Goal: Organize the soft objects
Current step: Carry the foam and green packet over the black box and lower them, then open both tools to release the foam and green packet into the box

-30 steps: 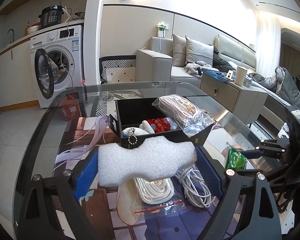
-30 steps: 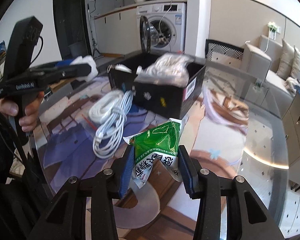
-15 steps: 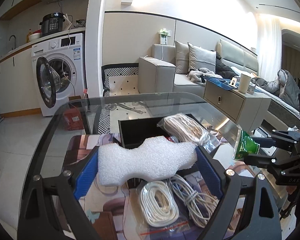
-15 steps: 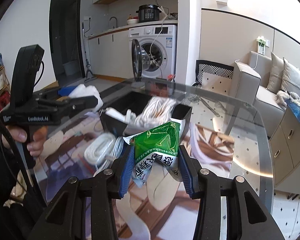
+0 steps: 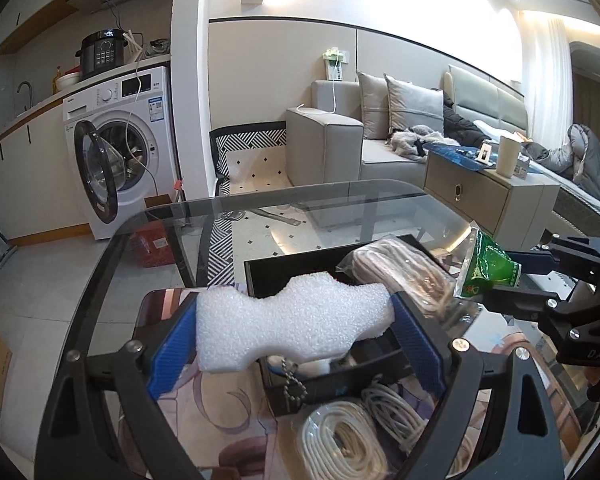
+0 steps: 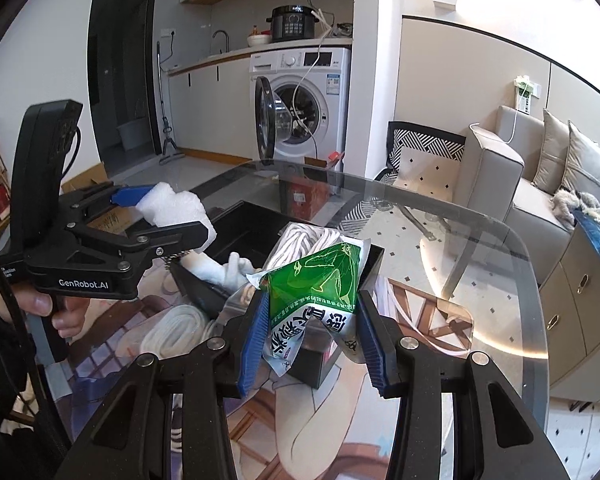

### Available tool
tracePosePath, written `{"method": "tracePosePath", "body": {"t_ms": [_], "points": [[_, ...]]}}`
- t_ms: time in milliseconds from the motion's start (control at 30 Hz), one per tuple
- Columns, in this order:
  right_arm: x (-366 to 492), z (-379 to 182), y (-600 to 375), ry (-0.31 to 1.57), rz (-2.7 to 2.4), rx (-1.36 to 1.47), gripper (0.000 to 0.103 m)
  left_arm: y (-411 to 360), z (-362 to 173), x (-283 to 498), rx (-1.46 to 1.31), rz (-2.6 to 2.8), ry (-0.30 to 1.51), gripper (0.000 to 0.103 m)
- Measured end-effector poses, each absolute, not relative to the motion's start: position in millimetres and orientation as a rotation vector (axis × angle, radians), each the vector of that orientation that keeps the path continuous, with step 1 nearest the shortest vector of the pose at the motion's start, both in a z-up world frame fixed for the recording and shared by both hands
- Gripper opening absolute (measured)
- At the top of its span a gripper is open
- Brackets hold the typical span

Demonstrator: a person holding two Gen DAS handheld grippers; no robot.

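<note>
My left gripper (image 5: pixel 292 326) is shut on a white foam piece (image 5: pixel 288 320) and holds it above the near edge of a black open box (image 5: pixel 284 272). The foam also shows in the right wrist view (image 6: pixel 172 208). My right gripper (image 6: pixel 312 320) is shut on a green snack packet (image 6: pixel 316 284), held over the box's corner (image 6: pixel 374 256); the packet also shows in the left wrist view (image 5: pixel 488 268). The box holds a bagged coil of cord (image 5: pixel 396 272) and a white soft item (image 6: pixel 236 268).
The box stands on a glass table (image 6: pixel 480 248) over a printed mat. Bagged white cable coils (image 5: pixel 348 440) lie on the table in front of the box. A washing machine (image 5: pixel 116 148), a sofa and a side cabinet stand beyond the table.
Both grippers rose and moved toward the box, each still holding its object. The foam now hangs over the box's near edge and the green packet over its right corner.
</note>
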State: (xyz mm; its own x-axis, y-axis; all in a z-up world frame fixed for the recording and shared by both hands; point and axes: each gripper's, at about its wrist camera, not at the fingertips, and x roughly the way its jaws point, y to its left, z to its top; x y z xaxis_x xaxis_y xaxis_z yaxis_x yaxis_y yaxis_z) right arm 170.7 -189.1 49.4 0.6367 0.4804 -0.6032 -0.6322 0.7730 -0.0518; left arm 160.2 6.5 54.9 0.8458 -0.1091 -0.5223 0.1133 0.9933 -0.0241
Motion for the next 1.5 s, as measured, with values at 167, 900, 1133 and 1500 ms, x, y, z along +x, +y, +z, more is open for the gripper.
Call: {"method": "tracePosePath", "body": {"t_ms": [167,900,1133,1500], "points": [[184.3,37.5,-175.3,0.634,0.648,-0.314,0.043,8.9,48.0,174.5,0.013,-0.11,0.571,0.091],[221.2,12.3,-139.4,0.7,0.686,-0.388,0.044,5.9,29.4,199.0,0.033,-0.121,0.61,0.091],[218.7,15.6,-141.7,0.669,0.679,-0.397,0.066,1.2,28.5,201.8,0.058,-0.137,0.606,0.091],[200.8,25.7,-166.0,0.627,0.626,-0.357,0.091,-6.2,31.5,195.0,0.077,-0.186,0.616,0.098]]}}
